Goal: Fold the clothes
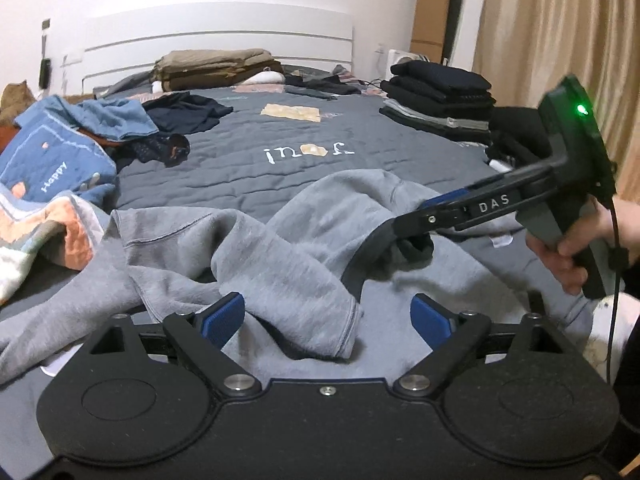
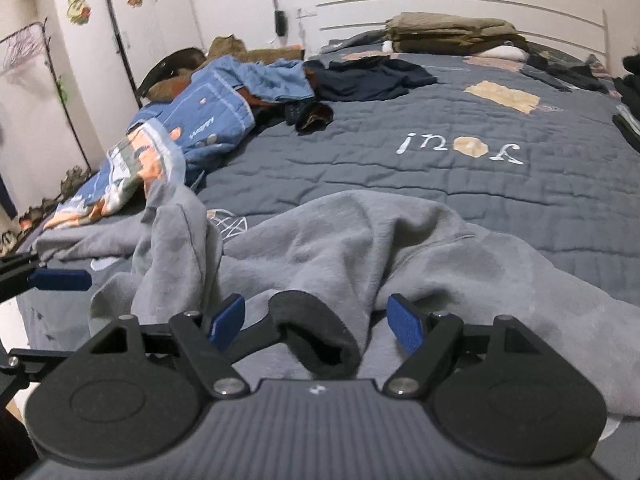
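**Grey sweatshirt lies rumpled at the near edge of the bed, both claws poised over it**

The grey sweatshirt [image 1: 280, 248] is sprawled in a heap across the near part of the bed, its folds bunched and one sleeve flopped over the body, so it looks to me as though it needs spreading flat before any fold can be made. Its dark-lined neck opening [image 2: 316, 332] sits towards the near right, right under the right gripper [image 2: 316, 320], whose blue pads stand wide apart on either side of that collar without pressing on it. My guess is the collar is the handle of choice there, a firm edge to lift and square the garment by.

The left gripper [image 1: 328, 316] hovers over a sleeve cuff [image 1: 340, 320] at the near left, jaws likewise wide, cloth between them but not pinched. A hand [image 1: 560, 256] grips the right tool's handle at the far right.

Further out, the grey quilt [image 1: 248, 176] is bare in the middle, which leaves working room. A neat stack of dark folded clothes [image 1: 440, 100] stands far right, likely the finished pile; a loose tangle of blue clothes [image 1: 100, 120] and a dark garment [image 1: 188, 114] waits far left, apparently still to be done.
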Action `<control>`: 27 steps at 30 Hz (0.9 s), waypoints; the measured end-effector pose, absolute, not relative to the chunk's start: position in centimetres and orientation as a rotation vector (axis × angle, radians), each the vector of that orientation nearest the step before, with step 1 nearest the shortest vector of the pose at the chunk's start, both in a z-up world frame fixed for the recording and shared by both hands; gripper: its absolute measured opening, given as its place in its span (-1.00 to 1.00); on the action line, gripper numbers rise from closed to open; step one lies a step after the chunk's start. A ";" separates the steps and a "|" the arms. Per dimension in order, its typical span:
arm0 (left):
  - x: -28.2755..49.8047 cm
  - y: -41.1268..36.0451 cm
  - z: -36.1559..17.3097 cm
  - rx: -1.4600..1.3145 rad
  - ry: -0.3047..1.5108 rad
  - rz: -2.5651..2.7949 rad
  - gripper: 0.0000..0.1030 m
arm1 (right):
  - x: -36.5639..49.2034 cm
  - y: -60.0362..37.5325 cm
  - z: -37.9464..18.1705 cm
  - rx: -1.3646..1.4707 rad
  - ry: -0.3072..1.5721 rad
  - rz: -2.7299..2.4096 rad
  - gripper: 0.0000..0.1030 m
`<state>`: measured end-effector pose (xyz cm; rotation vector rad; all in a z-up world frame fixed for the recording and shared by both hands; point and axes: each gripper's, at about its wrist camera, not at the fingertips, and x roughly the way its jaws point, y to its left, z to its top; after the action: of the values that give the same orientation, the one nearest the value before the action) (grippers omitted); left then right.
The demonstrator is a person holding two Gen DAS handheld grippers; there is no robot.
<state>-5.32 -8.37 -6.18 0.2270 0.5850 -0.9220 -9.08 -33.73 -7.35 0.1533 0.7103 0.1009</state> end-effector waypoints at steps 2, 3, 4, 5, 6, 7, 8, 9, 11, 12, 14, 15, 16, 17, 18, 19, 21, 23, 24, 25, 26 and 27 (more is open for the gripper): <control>-5.4 -8.4 -6.4 0.249 0.578 -0.919 0.47 | -8.8 -33.5 -7.5 0.140 0.715 0.099 0.50; -5.3 -8.5 -6.6 0.257 0.576 -0.920 0.42 | -8.7 -33.3 -7.6 0.136 0.716 0.098 0.50; -5.2 -8.7 -6.7 0.266 0.574 -0.923 0.35 | -8.6 -33.3 -7.7 0.133 0.720 0.097 0.50; -5.3 -8.8 -6.9 0.279 0.567 -0.928 0.29 | -8.4 -33.2 -7.8 0.130 0.724 0.095 0.50; -5.4 -9.0 -7.0 0.296 0.562 -0.935 0.26 | -8.3 -33.2 -7.9 0.132 0.731 0.095 0.50; -5.5 -9.1 -7.2 0.314 0.559 -0.942 0.24 | -8.1 -33.2 -8.1 0.135 0.739 0.096 0.50; -5.6 -9.2 -7.4 0.333 0.556 -0.948 0.24 | -7.9 -33.3 -8.3 0.137 0.746 0.094 0.50; -5.7 -9.3 -7.6 0.343 0.555 -0.947 0.24 | -7.8 -33.3 -8.4 0.134 0.751 0.091 0.50; -6.0 -9.6 -8.0 0.372 0.550 -0.954 0.24 | -7.7 -33.3 -8.7 0.126 0.760 0.086 0.50; -6.1 -9.8 -8.2 0.390 0.546 -0.960 0.24 | -7.7 -33.3 -8.8 0.123 0.763 0.085 0.50; -6.2 -10.3 -8.6 0.412 0.551 -0.961 0.11 | -7.6 -33.3 -8.9 0.120 0.772 0.087 0.50; -6.2 -10.5 -8.9 0.423 0.553 -0.962 0.04 | -7.5 -33.4 -9.0 0.115 0.780 0.080 0.50; -6.2 -10.7 -9.0 0.428 0.562 -0.961 -0.13 | -7.4 -33.4 -9.1 0.110 0.787 0.073 0.50; -6.2 -10.9 -9.1 0.436 0.559 -0.953 -0.26 | -7.4 -33.4 -9.2 0.109 0.791 0.069 0.50; -6.2 -11.1 -9.3 0.445 0.553 -0.945 -0.29 | -7.3 -33.5 -9.3 0.108 0.794 0.065 0.50; -6.1 -11.2 -9.4 0.451 0.554 -0.939 -0.33 | -7.3 -33.5 -9.4 0.112 0.794 0.067 0.50; -5.9 -11.4 -9.5 0.464 0.557 -0.926 -0.39 | -7.3 -33.5 -9.6 0.112 0.794 0.070 0.50; -5.8 -11.4 -9.7 0.469 0.561 -0.923 -0.53 | -7.3 -33.3 -9.7 0.103 0.793 0.084 0.48; -5.8 -11.4 -9.8 0.475 0.560 -0.926 -0.61 | -7.3 -33.3 -9.7 0.099 0.793 0.095 0.43; -5.9 -11.4 -9.8 0.481 0.560 -0.932 -0.71 | -7.3 -33.2 -9.8 0.094 0.792 0.107 0.23; -6.0 -11.4 -9.8 0.485 0.555 -0.932 -0.75 | -7.3 -33.2 -9.9 0.090 0.793 0.119 -0.24; -6.0 -11.4 -9.8 0.489 0.551 -0.931 -0.78 | -7.1 -33.2 -10.0 0.097 0.808 0.126 -0.49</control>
<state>-6.01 -11.43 -9.83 0.4894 0.5508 -0.9311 -7.14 -33.20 -9.98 0.0966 0.8082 0.1260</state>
